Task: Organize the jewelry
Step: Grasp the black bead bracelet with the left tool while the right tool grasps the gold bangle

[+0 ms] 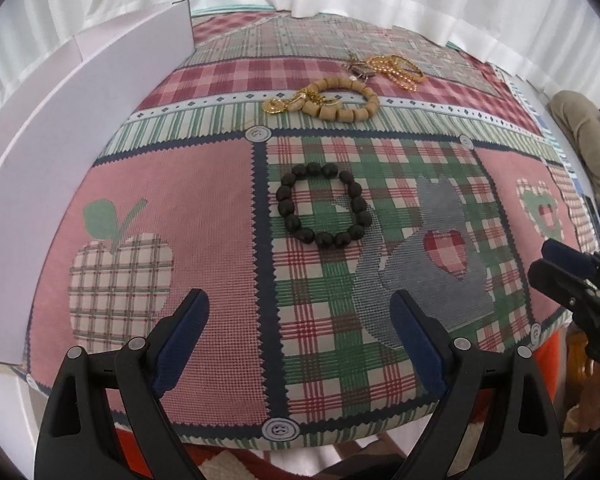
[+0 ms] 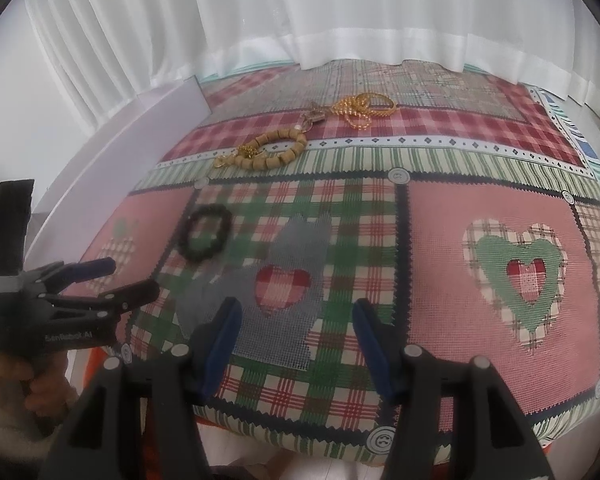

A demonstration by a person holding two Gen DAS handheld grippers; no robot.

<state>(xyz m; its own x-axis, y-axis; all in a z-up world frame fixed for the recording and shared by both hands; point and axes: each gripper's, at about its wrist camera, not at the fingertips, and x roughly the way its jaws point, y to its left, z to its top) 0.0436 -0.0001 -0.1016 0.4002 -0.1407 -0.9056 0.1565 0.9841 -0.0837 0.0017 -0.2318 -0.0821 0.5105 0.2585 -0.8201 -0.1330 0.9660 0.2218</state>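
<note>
1. Jewelry, several pieces, lies loose on a patchwork tablecloth (image 1: 204,216); places below are given relative to the black bead bracelet (image 1: 324,204).
2. White box (image 1: 80,128): open, with upright walls, standing at the cloth's edge well to the left of the black bead bracelet.
3. Left gripper (image 1: 300,320): black frame with blue pads, near side of the black bead bracelet and apart from it. Its jaws stand wide apart with nothing between them, only cloth showing in the gap. In the right wrist view a hand (image 2: 40,388) grasps its handle.
4. Black bead bracelet: a closed ring of dark round beads, lying flat on a green and red check patch, just left of a grey cat motif.
5. Gold pendant (image 1: 274,105): a round gold disc with a tangle of chain, beyond the black bead bracelet and slightly left, touching the next item.
6. Tan bead bracelet (image 1: 348,110): a ring of pale cylindrical beads, beyond the black bead bracelet.
7. Gold bead chains (image 1: 396,68): heaped together with a small brownish piece that is too small to identify, farthest from the black bead bracelet, beyond it and to the right.
8. Right gripper (image 2: 298,344): same make, to the right of the black bead bracelet on the near side. Its jaws are parted and empty, over the cat motif.
</note>
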